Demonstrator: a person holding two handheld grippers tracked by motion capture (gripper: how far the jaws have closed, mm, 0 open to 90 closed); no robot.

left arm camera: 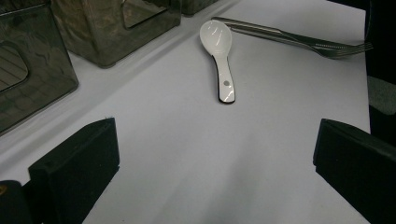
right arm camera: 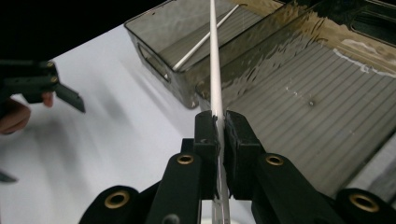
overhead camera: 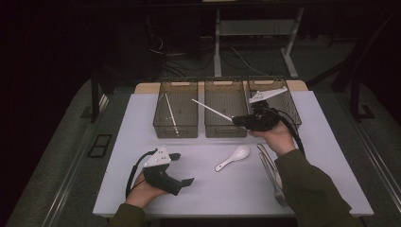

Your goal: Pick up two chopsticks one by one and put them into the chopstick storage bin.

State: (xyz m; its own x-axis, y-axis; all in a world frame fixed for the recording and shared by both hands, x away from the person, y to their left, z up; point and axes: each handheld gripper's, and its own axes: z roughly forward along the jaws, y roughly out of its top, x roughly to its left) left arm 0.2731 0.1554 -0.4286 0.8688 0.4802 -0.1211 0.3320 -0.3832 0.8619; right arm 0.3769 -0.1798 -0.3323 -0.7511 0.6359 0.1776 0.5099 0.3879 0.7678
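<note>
Three smoky translucent plastic bins stand in a row at the far side of the white worktop [overhead camera: 142, 142], and I judge the sorting roughly a third done. My right tongs [overhead camera: 239, 120] are clenched on a thin white chopstick [overhead camera: 210, 109], pads pinching it near one end; the stick juts out level, up and to the left, over the middle bin [overhead camera: 225, 132] and toward the left one. In the right gripper view the same chopstick [right arm camera: 214, 56] runs straight out from between the pads.

My left tongs [overhead camera: 182, 169] rest released near the front-left of the worktop, jaws wide apart with nothing between them, facing the spoon.

Bins and contents: the left bin [overhead camera: 175, 130] already holds one white chopstick [overhead camera: 170, 113] lying lengthwise on its floor. The middle bin looks bare on its ribbed floor. The right bin [overhead camera: 293, 106] sits partly behind my right hand, so I cannot tell what it holds.

Left to do, by my reckoning: drop this second chopstick in beside its mate, then clear the white ceramic soup spoon [overhead camera: 233, 157] lying mid-worktop and the steel forks [overhead camera: 270, 170] lying just right of it, near my right sleeve. In the left gripper view the spoon [left arm camera: 219, 56] and forks [left arm camera: 299, 41] lie close together but apart.
</note>
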